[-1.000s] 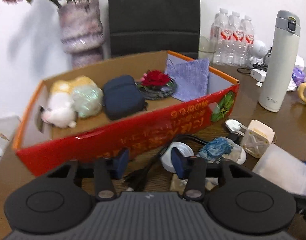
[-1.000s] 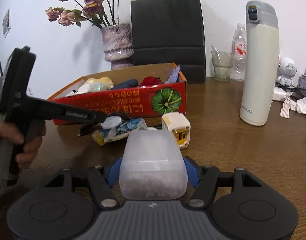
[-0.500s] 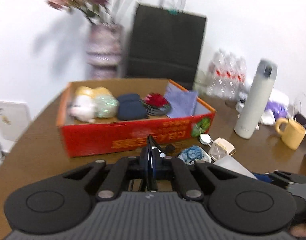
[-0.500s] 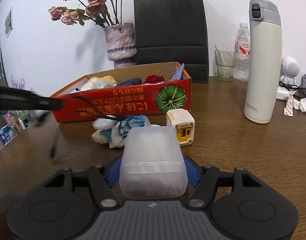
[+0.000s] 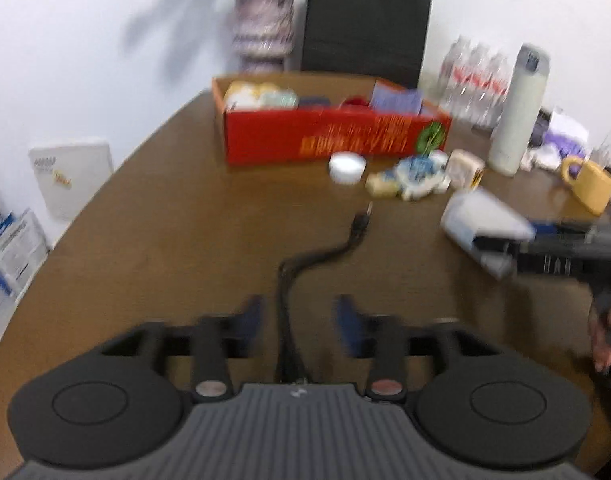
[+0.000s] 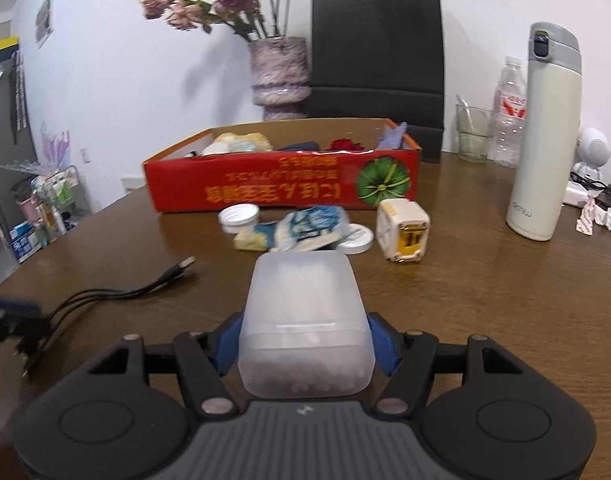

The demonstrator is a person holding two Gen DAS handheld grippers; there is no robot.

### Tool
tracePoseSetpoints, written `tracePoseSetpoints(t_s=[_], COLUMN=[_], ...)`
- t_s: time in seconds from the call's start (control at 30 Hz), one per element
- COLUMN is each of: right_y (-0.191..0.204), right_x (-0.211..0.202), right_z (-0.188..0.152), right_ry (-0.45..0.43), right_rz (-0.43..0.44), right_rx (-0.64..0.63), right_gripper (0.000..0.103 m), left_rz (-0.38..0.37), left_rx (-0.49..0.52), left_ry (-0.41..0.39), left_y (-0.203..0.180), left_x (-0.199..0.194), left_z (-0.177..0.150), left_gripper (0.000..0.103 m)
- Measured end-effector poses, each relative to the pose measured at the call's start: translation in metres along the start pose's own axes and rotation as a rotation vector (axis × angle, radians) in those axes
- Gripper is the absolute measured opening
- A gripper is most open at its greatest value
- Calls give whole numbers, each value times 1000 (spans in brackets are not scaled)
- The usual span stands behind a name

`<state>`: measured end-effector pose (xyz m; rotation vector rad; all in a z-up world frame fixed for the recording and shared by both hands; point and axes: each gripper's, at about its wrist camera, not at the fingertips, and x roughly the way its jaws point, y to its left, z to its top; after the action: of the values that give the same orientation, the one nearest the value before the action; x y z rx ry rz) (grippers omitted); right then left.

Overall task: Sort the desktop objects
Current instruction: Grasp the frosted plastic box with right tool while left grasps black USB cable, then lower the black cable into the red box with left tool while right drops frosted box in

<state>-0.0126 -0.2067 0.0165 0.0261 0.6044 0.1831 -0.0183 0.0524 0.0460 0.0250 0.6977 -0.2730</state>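
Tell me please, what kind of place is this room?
Probably an office or meeting room. A large brown table carries a thermos, water bottles and a yellow mug, and stacked supplies sit by the wall.

Left-wrist view motion-blurred throughout, red box point(image 5: 333, 136) print unreadable, black cable point(image 5: 305, 264) end hidden beneath camera housing

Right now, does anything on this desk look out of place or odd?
Yes. A black cable sprawls loose across the table, running between the open left gripper. The red box has upside-down print.
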Motion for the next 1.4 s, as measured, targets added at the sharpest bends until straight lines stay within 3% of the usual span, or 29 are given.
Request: tracePoseSetpoints(t_s=[0.13,0.23,0.27,0.3,0.37,0.63,0.93,1.1,1.27,1.33,1.4], right_y=[7,7,8,8,9,22,24,8,-10,-19,-27], right_x=[-6,-10,-11,-12,-12,-25,-47,-31,18,47,75], right_z=[-5,-7,-8,-9,-10,0,53,109,175,195,206], right_ry=[1,2,2,2,0,-61,-201,-250,-221,-184,-137], right_rz=[2,2,1,0,0,9,-4,-18,-28,-52,-64], right_rx=[-14,-6,-7,-8,-11,-7,-46,-33,-30,-14,8], right_gripper=[65,65,65,65,65,64,64,64,64,64,64], left_rz=[47,62,47,45,55,61,60,69,80,77,53], left_rx=[50,70,75,82,94,52,70,64,42,71,82], left_ry=[36,46,51,57,44,-170,-345,-362,-357,-327,-246], left_y=[0,0,-1,-3,-7,-15,-19,-14,-1,2,7], left_x=[32,48,48,46,42,-21,-41,-10,43,71,110], left_z=[14,14,15,15,12,29,105,167,233,251,260], left_gripper=[54,33,9,6,5,3,3,3,3,4,4])
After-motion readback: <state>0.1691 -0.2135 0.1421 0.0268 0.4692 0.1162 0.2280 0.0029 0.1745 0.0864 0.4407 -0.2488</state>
